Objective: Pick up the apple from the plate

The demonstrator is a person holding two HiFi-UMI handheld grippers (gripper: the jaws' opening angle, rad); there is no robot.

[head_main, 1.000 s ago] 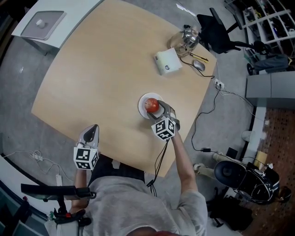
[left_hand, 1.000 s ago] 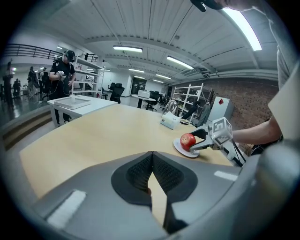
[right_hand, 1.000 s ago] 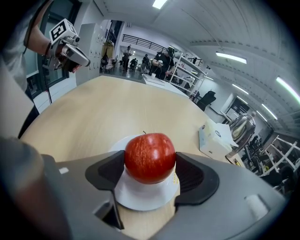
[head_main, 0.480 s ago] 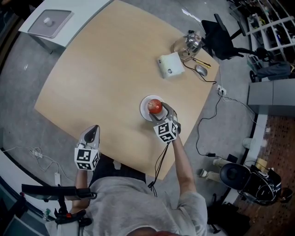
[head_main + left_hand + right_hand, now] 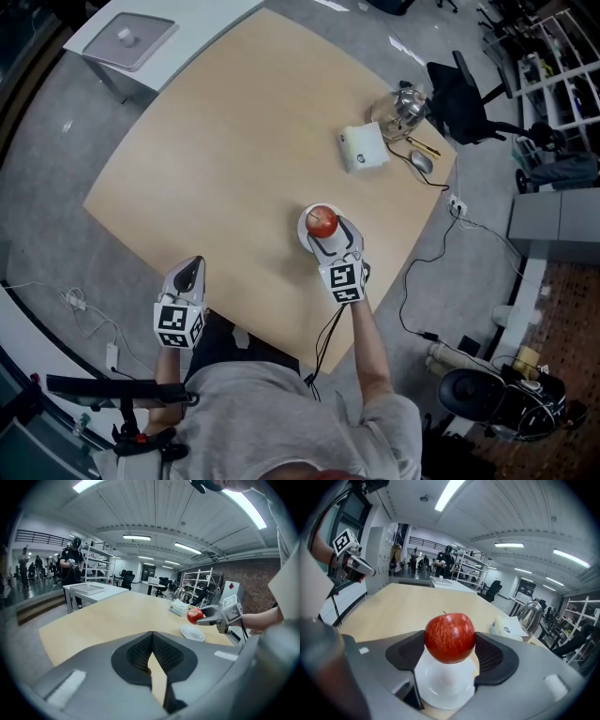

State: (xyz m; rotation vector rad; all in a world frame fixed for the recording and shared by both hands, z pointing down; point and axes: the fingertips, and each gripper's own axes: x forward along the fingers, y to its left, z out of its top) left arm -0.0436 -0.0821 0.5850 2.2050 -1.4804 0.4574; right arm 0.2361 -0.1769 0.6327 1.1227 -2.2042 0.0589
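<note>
Wooden surface (image 5: 216, 141) is lying beneath the plate (image 5: 440, 688); right fingers (image 5: 493, 657) are clamping the apple (image 5: 450, 637) above it, left fingers (image 5: 136, 654) are sitting pressed together, empty

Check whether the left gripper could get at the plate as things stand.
Probably yes: bare table lies between the left gripper and the plate. The right gripper holds the apple just above it, crowding the top.

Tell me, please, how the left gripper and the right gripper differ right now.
The left gripper has its jaws together and empty; the right gripper clamps the apple. The left gripper sits by the near edge of the table, while the right gripper is above the plate. Each carries a marker cube.
</note>
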